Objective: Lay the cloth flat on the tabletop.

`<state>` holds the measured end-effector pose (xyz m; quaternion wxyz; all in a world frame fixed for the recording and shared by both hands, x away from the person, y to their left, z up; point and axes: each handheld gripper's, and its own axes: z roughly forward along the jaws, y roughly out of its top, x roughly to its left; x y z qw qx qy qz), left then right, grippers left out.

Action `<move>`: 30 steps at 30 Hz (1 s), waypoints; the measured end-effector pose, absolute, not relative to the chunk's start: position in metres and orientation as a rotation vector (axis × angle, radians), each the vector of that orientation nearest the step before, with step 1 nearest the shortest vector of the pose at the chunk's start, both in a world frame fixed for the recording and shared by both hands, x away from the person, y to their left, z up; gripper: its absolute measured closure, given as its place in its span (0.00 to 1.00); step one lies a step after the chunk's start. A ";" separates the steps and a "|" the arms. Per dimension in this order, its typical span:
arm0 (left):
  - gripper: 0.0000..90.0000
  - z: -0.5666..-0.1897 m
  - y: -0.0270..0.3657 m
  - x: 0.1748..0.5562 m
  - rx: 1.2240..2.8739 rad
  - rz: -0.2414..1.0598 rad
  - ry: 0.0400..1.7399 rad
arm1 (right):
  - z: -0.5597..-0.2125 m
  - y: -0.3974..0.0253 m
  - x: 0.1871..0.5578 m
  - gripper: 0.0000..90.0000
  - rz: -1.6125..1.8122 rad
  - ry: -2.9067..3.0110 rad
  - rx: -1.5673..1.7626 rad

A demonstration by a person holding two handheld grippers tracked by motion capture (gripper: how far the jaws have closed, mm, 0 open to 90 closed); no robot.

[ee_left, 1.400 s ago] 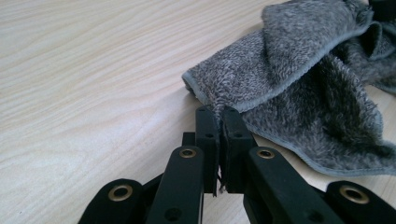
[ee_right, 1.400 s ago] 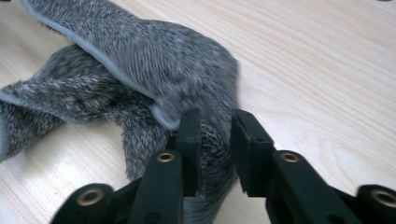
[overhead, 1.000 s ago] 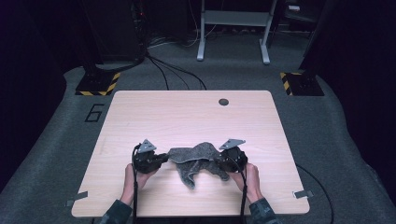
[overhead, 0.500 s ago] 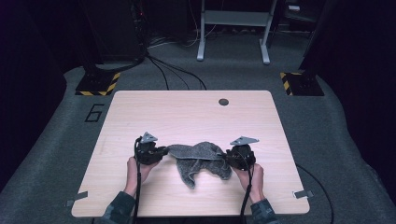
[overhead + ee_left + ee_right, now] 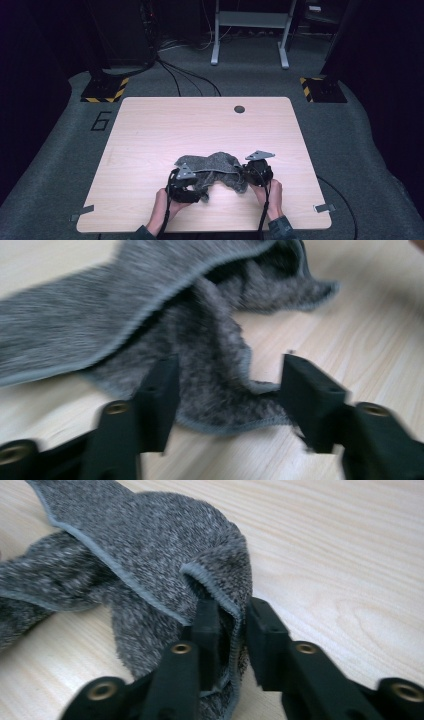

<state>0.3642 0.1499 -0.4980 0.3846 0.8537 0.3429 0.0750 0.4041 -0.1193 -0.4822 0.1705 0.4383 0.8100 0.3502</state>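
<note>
Care matters: right gripper (image 5: 231,630) pinches the grey cloth (image 5: 212,167)'s hem, so the gaping left gripper (image 5: 227,385) should bite its near edge before lifting.

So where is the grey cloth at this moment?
In the high view the grey cloth lies crumpled on the near half of the table, between the left gripper and the right gripper, well short of the round hole.

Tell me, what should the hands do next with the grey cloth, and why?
Probably close the left tool on the cloth hem lying between its open jaws. The right tool already pinches a hemmed edge, so the left side is the only loose one. With both edges held, the crumpled cloth could then be pulled flat on the table.
</note>
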 end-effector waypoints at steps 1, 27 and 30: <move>0.70 -0.501 0.148 0.366 2.189 0.181 0.865 | -0.485 -0.121 0.404 0.90 0.994 2.292 1.252; 0.36 -0.481 0.240 0.379 2.021 0.237 1.028 | -0.468 -0.152 0.364 0.45 1.142 2.219 1.235; 0.36 -0.482 0.244 0.398 1.997 0.267 1.095 | -0.470 -0.136 0.356 0.42 1.142 2.268 1.191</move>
